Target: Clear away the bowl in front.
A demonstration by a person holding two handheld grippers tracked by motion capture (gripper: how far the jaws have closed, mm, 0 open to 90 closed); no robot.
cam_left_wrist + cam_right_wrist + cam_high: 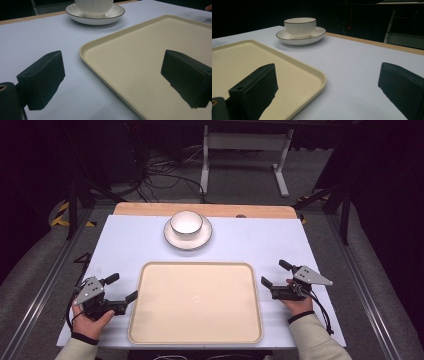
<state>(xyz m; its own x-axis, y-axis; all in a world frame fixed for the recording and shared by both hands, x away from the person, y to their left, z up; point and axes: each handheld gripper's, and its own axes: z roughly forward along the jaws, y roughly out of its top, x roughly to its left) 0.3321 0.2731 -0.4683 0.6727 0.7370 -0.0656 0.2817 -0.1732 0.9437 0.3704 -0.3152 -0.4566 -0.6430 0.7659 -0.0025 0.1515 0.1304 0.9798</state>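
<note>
High view: left tongs [123,288] and right tongs [273,273] flank the rectangular beige plastic tray [195,335], both spread wide, holding nothing. Right gripper view adds the black-trimmed rim of the white ribbed bowl [300,27] on its saucer [317,35] at 11 o'clock.

This looks like a lab or recording studio rather than a home. The white-covered worktop [120,240] stands on grey carpet between metal floor rails [45,280], a tangle of black cables [160,175] lies behind it beside a white metal stand [245,150], and yellow-black hazard tape [62,215] marks the dark floor.
</note>
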